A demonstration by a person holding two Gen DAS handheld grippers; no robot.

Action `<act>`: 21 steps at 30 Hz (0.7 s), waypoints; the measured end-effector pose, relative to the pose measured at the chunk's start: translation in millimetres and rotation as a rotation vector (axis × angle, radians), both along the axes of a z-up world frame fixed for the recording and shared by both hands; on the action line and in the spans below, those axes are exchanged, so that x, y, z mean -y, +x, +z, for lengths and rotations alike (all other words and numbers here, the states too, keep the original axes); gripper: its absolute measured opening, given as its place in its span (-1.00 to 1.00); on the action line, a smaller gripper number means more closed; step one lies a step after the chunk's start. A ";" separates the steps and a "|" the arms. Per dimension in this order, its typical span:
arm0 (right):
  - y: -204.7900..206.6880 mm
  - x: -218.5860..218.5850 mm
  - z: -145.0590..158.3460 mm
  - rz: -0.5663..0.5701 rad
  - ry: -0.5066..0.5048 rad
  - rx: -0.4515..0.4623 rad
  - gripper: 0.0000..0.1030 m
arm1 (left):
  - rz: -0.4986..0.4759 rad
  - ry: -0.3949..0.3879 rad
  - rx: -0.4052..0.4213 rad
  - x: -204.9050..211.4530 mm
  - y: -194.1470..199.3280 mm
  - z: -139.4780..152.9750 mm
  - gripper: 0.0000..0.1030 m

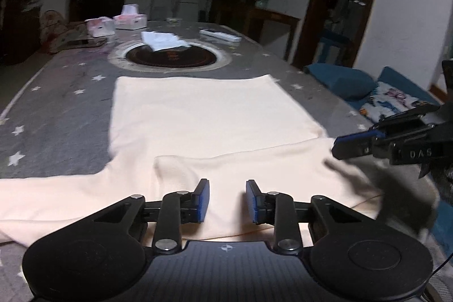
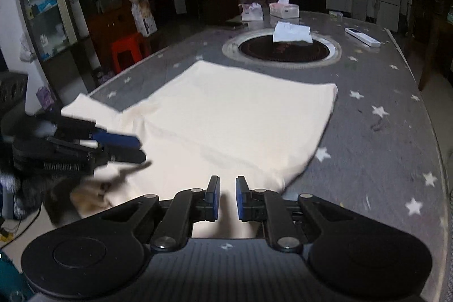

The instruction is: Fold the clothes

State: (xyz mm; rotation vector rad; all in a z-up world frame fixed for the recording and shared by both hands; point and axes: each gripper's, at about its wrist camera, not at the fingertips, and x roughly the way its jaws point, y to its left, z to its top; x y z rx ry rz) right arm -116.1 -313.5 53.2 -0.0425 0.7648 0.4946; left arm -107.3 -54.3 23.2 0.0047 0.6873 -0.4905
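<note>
Left hand-held gripper [image 1: 227, 201] parted over cream garment [image 1: 203, 115], sleeves crosswise

The cream garment [image 1: 203, 129] runs off the left edge of the left wrist view, so its sleeve end is cut off, and its near hem is hidden behind the left gripper [image 1: 227, 200]. The right gripper [image 1: 351, 146] enters from the right edge, its body cut off and smeared by blur; whether its jaws hold cloth cannot be told. Shelf contents [image 2: 42, 4] are too small to identify.
</note>
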 end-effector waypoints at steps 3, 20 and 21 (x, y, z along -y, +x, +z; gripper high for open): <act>12.4 -5.9 -11.3 -0.002 -0.006 -0.018 -0.77 | 0.045 0.006 -0.011 -9.8 -0.7 1.7 -0.49; 17.8 -11.3 -23.5 -0.001 0.003 -0.026 -0.63 | 0.087 -0.011 -0.005 -21.1 12.3 2.3 -0.53; 17.9 -11.4 -23.5 0.000 0.005 -0.026 -0.60 | 0.096 -0.009 -0.001 -24.8 9.3 3.8 -0.53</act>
